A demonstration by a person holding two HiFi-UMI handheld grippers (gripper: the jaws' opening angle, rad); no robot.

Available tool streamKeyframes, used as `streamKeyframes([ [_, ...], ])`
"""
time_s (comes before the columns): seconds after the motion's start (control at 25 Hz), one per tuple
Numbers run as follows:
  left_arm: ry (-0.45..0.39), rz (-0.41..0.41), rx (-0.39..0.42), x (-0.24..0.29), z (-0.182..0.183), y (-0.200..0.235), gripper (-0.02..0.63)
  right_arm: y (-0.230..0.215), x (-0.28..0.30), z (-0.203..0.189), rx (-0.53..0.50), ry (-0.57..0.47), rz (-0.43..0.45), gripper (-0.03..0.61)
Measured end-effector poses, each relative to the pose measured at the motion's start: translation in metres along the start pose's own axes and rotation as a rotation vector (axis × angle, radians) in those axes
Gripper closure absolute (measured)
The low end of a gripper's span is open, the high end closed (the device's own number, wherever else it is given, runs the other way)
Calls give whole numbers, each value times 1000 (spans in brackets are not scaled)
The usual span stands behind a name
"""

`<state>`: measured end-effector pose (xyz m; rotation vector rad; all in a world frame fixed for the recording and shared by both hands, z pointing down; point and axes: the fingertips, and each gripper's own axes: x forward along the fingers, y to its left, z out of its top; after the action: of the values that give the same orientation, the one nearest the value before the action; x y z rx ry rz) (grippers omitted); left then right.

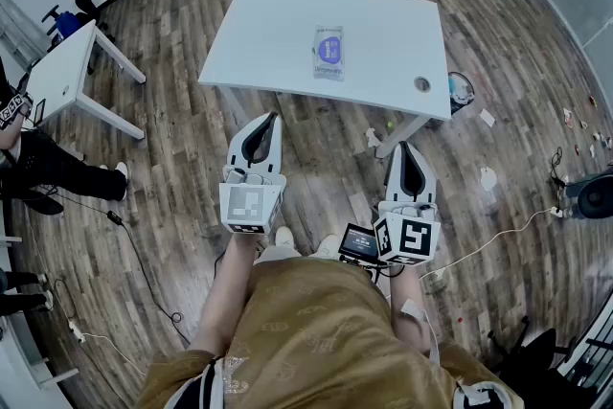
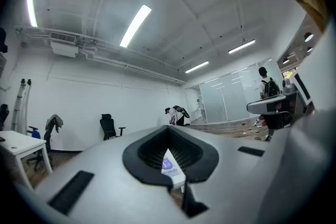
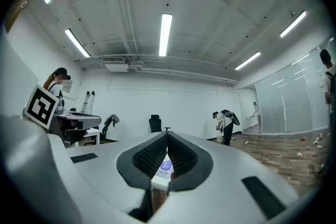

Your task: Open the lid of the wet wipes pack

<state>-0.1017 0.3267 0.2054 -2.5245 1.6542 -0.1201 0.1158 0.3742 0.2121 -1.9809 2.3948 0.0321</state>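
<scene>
Left gripper + right gripper, fingers closed & empty, prob just lining up w/ purple-labelled plastic wet wipes pack lying flat on white tabletop.

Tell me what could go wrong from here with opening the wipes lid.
1. The wet wipes pack lies loose on the table; pulling its lid may lift the whole pack unless one gripper pins it.
2. The left gripper and right gripper are both shut and well short of the table; they must open first.
</scene>
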Motion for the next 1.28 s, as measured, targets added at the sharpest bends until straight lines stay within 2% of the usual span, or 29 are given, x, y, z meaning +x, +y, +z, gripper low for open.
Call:
streamKeyframes([
  [0.64,-4,36,-18,-3,-6,-21,612,-17,-7,-7,6,1,38,569],
  [1.28,5,13,-35,46,-18,7,612,-18,45,-7,0,-10,7,569],
])
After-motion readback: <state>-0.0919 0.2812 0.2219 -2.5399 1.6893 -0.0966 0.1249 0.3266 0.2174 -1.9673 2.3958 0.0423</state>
